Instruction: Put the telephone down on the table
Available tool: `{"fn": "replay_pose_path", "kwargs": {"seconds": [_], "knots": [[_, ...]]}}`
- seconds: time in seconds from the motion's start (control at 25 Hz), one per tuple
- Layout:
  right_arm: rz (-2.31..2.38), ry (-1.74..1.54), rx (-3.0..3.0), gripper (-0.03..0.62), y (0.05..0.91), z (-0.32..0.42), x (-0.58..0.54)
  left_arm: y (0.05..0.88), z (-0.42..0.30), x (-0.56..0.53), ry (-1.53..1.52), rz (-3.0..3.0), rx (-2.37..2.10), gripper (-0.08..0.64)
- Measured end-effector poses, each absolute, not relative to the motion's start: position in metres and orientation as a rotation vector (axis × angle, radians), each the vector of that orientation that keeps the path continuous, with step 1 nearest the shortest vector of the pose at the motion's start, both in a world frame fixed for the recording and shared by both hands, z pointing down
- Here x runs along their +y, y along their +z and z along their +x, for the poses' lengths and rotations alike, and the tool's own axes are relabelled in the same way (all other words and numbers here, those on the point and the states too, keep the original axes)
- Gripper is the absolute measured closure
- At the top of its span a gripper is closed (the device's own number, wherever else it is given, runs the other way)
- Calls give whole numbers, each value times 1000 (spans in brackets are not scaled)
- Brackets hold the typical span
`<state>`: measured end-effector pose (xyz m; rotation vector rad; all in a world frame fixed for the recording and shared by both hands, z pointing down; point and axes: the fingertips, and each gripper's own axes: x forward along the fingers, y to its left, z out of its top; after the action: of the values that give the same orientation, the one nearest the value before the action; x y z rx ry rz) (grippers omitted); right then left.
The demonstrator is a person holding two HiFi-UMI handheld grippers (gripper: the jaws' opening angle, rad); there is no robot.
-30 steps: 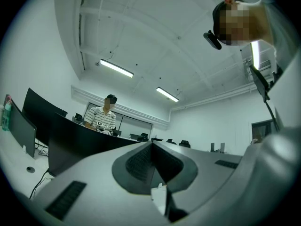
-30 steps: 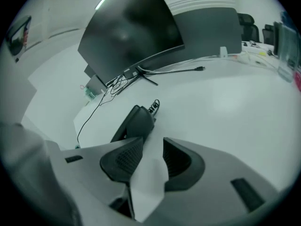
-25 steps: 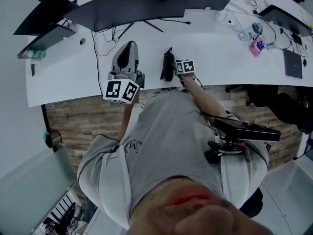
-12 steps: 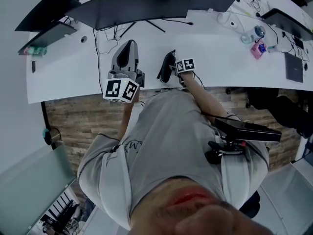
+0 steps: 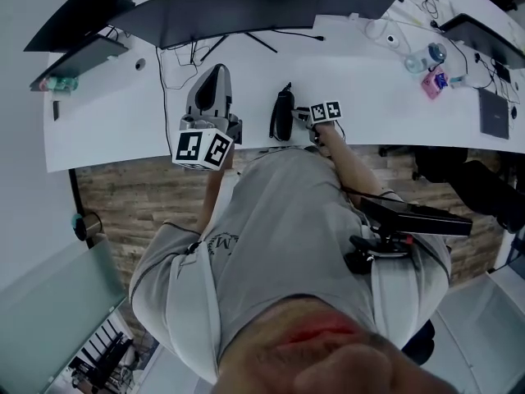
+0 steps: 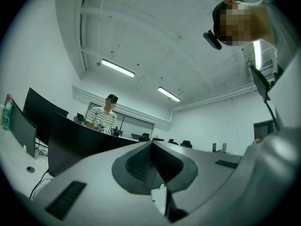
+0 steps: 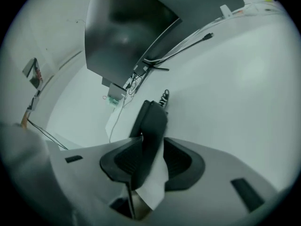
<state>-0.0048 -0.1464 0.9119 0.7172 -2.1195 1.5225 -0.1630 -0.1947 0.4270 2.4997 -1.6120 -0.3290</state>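
Setting telephone [image 5: 282, 113] on table [image 5: 394, 105]: right gripper [image 7: 149, 161] jaws half-wide, just narrowed slightly, telephone between them, apparently loose. Next: widen, withdraw clear. Left gripper [image 6: 151, 147] jaws together, empty.

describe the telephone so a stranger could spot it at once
Find the long white table and the wide dark monitor on it. Near the table's front edge, before the monitor, is the telephone: a slim black handset, narrower and far darker than the pale grey left gripper beside it.
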Motion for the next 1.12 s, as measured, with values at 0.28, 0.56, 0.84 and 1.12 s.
{"fn": "replay_pose_path", "kwargs": {"seconds": [0.28, 0.56, 0.84, 1.12], "knots": [[751, 1538, -2152, 508, 916, 6, -143, 433, -157, -200, -313, 2499, -1598, 551], [770, 1295, -2113, 500, 916, 8, -171, 433, -146, -204, -311, 2516, -1574, 551], [1043, 944, -2239, 500, 815, 46, -248, 428, -156, -204, -326, 2512, -1600, 551], [1428, 433, -2516, 517, 617, 76, -310, 422, -162, -211, -346, 2527, -1601, 551]]}}
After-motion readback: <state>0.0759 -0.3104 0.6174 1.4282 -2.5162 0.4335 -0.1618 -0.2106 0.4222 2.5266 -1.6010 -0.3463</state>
